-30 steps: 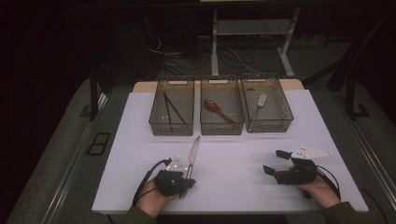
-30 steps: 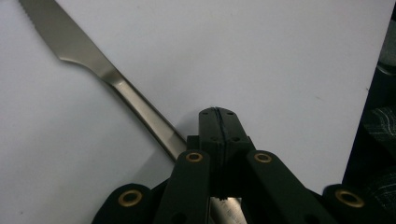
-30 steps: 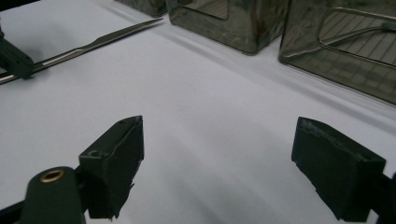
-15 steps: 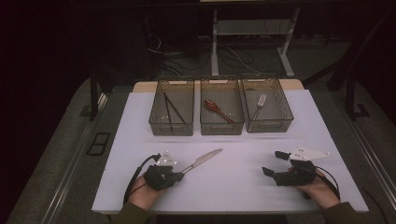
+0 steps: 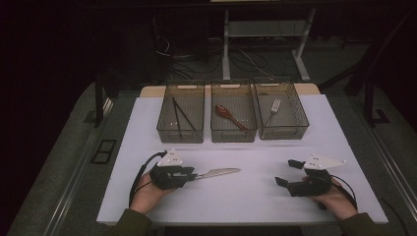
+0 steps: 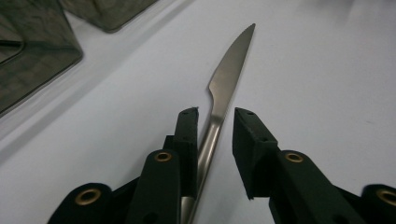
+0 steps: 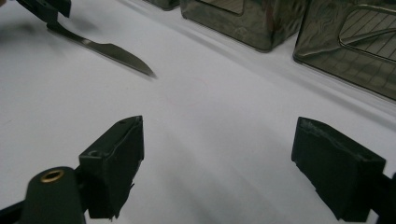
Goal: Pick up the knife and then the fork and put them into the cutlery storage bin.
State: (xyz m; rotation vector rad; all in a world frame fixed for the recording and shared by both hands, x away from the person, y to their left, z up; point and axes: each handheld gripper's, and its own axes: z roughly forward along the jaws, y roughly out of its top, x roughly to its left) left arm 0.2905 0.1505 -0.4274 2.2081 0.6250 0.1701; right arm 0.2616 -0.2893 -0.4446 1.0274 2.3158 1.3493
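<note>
A silver table knife [image 5: 217, 172] lies on the white table [image 5: 246, 196], its blade pointing right. My left gripper [image 5: 193, 174] sits at the handle end. In the left gripper view the knife [image 6: 229, 79] runs between the jaws of my left gripper [image 6: 215, 122]. Its handle leans on the left fingertip [image 6: 187, 126], and a gap separates it from the right one. These jaws have just been opening. My right gripper [image 5: 288, 172] rests at the front right, open wide with nothing between its fingers. In the right gripper view my right gripper [image 7: 219, 154] faces the knife [image 7: 112, 51] at the far left.
Three clear bins stand in a row at the back. The left bin [image 5: 180, 133] holds black chopsticks [image 5: 180, 116]. The middle bin [image 5: 233, 133] holds a brown spoon [image 5: 229, 116]. The right bin [image 5: 283, 131] holds a fork [image 5: 273, 109]. White tabletop lies between the two hands.
The knife swung from pointing away toward the bins to pointing right. My left hand shifted slightly left and its jaws parted from the handle. The right hand stayed put.
</note>
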